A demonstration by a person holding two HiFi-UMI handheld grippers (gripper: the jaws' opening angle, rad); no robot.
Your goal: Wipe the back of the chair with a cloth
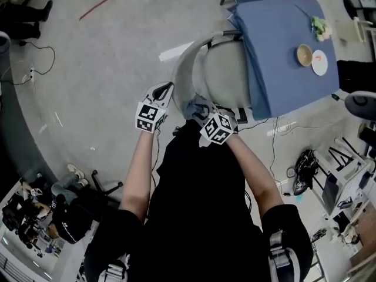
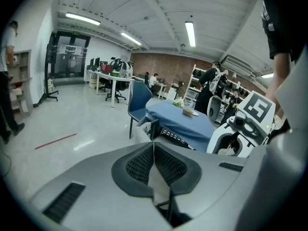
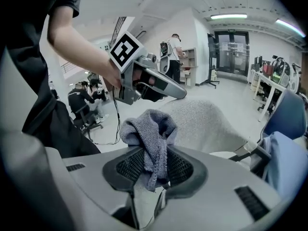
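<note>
- The right gripper (image 3: 154,163) is clamped on the cloth (image 3: 150,127). One fold runs down between the jaws and the rest bunches in a loose knot above them.
- The cloth is a grey-blue knit, judged to be soft, light and limp. It will probably drape and drag rather than slide, so the bunched part has to be pressed flat against the surface to wipe.
- The grip sits on a narrow fold near the cloth's middle. That looks secure enough, though a strong sideways rub could tug the fold out.
- The left gripper (image 2: 154,147) has its jaws pressed together with nothing between them. It is held just beside the right one, over the chair's top edge.
- The chair back (image 3: 208,120) lies directly beyond the cloth, pale, curved and lightly textured. Whether the cloth touches it yet cannot be told.
- The back looks stiff and should take firm pressure. The empty gripper could steady the chair (image 1: 220,75) at its rim if it shifts.
- The chair is tucked against a blue-covered tabletop (image 1: 276,51) bearing a bowl (image 1: 304,54) and a plate (image 1: 320,63), both well apart from the grippers.
</note>
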